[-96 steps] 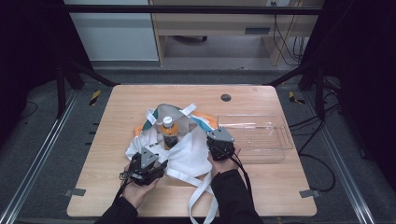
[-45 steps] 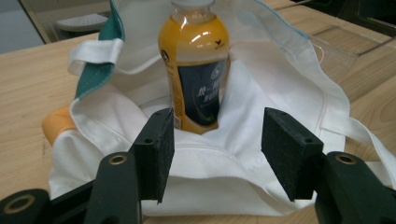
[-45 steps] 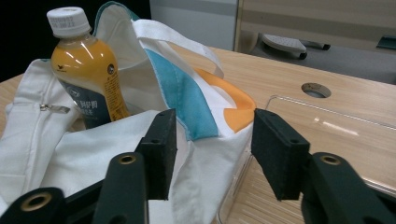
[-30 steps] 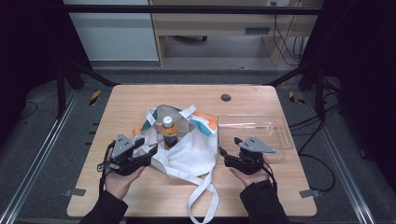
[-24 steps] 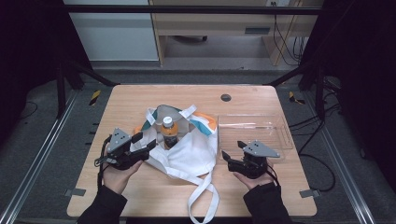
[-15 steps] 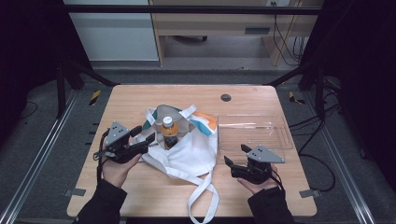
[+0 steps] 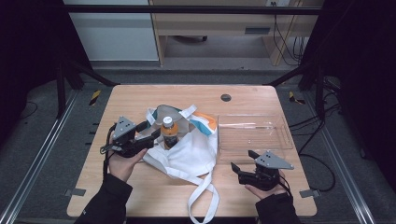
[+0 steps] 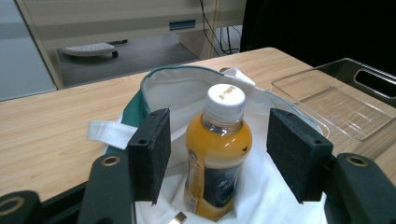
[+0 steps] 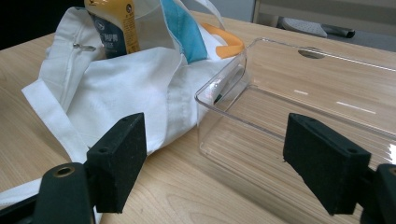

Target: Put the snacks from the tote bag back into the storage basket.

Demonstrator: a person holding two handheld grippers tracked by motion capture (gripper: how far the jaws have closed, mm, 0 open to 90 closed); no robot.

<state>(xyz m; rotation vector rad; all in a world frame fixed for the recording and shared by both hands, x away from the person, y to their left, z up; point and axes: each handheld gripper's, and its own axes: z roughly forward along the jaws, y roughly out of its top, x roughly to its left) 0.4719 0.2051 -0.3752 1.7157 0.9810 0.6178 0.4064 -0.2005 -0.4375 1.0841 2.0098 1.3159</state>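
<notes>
At the left of the wooden table (image 7: 140, 196), the left gripper (image 7: 150, 136) has swung in from the near-left side, and its wide-apart jaws now frame the small plastic bottle of orange drink with a white cap (image 8: 217, 149) without touching it. That bottle stands upright in the mouth of the white cloth tote bag with teal lining and long straps (image 7: 189, 156), at the table's middle. To the right of the bag lies the clear, empty plastic tray (image 7: 254, 133). Nearest on the right, the right gripper (image 7: 240, 165) has drawn back from the bag toward the near edge, and its jaws have just been opening, with nothing between them. Likely the left gripper is about to take the bottle.
</notes>
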